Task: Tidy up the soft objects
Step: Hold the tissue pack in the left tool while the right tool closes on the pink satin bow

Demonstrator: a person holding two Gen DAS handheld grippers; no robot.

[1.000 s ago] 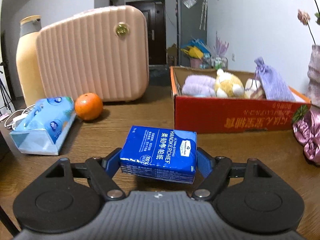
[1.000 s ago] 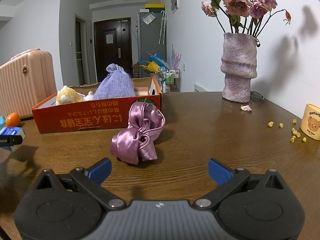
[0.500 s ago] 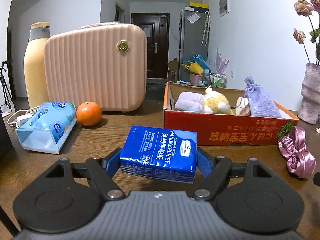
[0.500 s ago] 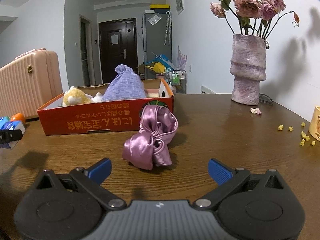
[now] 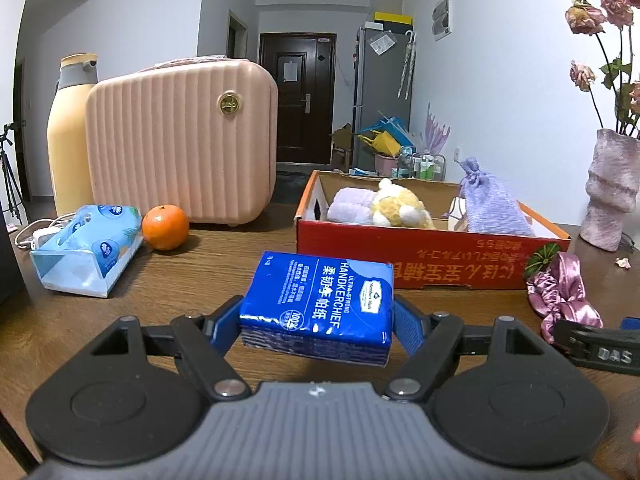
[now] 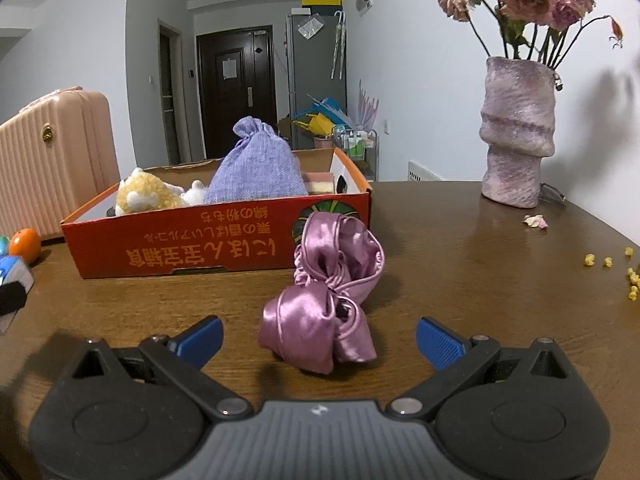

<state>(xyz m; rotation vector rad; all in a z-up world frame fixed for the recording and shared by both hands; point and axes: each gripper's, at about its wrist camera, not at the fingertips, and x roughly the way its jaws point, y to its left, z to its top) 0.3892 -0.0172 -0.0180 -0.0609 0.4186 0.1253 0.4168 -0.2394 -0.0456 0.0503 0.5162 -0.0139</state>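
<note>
My left gripper (image 5: 318, 322) is shut on a blue handkerchief pack (image 5: 320, 304), held above the wooden table. Beyond it stands a red cardboard box (image 5: 432, 254) holding a rolled lilac towel (image 5: 350, 211), a yellow plush toy (image 5: 400, 210) and a lilac drawstring pouch (image 5: 490, 204). My right gripper (image 6: 318, 340) is open, with a pink satin scrunchie (image 6: 324, 300) lying on the table just ahead, between its blue fingertips (image 6: 200, 340). The same red box (image 6: 216, 240) sits behind the scrunchie. The scrunchie (image 5: 562, 296) and part of the right gripper also show at the left wrist view's right edge.
A pink ribbed case (image 5: 180, 144) and a tall beige bottle (image 5: 68, 140) stand at the back left. An orange (image 5: 165, 227) and a light blue tissue pack (image 5: 90, 250) lie before them. A pink vase (image 6: 518, 132) with flowers stands back right, with yellow crumbs (image 6: 612, 264) nearby.
The left gripper has drawn back and to the right with the blue pack, so the box looks smaller. The right gripper has moved closer to the scrunchie, which now lies between its fingertips.
</note>
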